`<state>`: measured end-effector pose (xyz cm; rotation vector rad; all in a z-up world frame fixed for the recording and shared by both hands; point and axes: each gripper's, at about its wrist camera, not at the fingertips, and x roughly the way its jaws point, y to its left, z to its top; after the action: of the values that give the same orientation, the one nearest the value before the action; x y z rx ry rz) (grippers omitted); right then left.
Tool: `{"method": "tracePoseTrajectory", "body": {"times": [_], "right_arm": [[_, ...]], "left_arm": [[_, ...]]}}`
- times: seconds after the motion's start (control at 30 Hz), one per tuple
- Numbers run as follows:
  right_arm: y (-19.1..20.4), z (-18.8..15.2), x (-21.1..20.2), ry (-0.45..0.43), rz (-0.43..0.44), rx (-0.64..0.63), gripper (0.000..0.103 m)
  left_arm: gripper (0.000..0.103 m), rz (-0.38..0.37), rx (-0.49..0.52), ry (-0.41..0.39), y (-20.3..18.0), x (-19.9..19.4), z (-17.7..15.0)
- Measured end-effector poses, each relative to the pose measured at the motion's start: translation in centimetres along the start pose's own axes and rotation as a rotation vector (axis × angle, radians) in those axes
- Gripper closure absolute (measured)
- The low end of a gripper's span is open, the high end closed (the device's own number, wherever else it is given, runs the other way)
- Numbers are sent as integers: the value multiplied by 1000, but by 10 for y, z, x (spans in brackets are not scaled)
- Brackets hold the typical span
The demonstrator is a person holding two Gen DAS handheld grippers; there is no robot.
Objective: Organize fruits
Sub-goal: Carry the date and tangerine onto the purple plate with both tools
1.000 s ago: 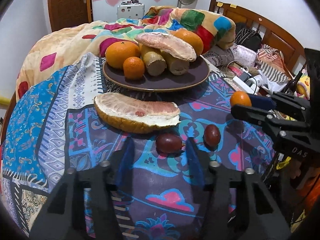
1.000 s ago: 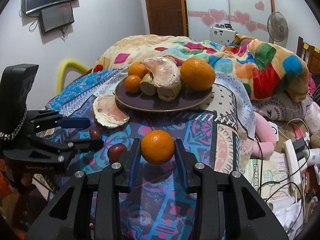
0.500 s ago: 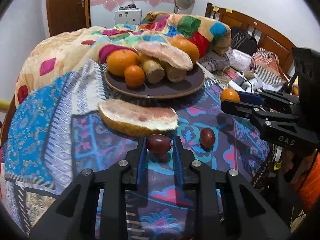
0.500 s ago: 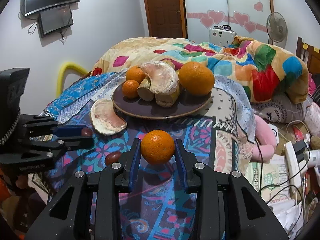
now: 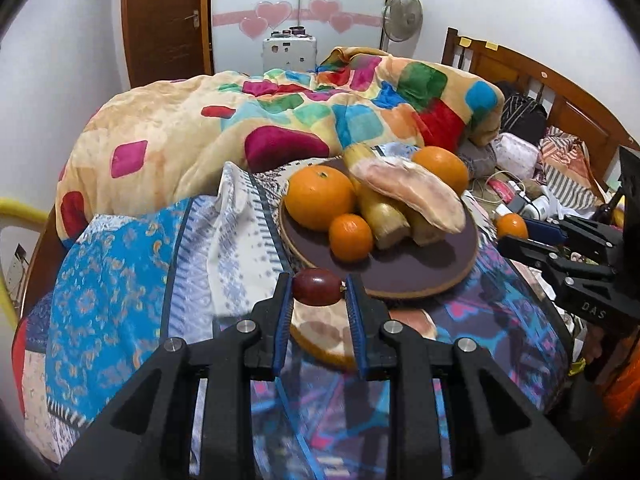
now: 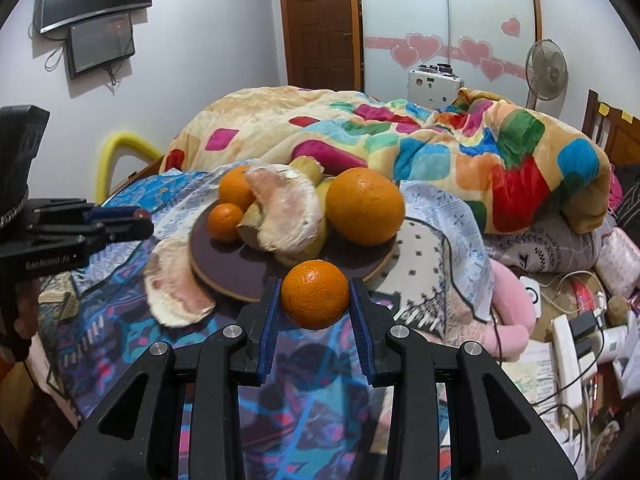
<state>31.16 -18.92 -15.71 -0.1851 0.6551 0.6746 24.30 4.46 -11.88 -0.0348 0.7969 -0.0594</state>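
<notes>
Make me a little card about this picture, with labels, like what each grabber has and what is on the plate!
left gripper: shut on a dark red fruit, lifted above the cloth
right gripper: shut on a small orange
plate: dark, round, on the patterned cloth
on the plate: two big oranges, one little orange, a pomelo piece, pale yellowish pieces I cannot name
off the plate: another pomelo piece, beside the plate
behind: a colourful blanket
</notes>
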Motion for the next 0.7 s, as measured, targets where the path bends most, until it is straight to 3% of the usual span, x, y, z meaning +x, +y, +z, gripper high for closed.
{"method": "tracePoseTrajectory", "body": {"times": [0.37, 0.7], "right_arm": [[-9, 9, 29, 60, -22, -28, 72], [-6, 15, 41, 101, 8, -54, 72]], "left_arm": [[77, 6, 27, 27, 4, 35, 20], [76, -6, 25, 43, 5, 49, 24]]}}
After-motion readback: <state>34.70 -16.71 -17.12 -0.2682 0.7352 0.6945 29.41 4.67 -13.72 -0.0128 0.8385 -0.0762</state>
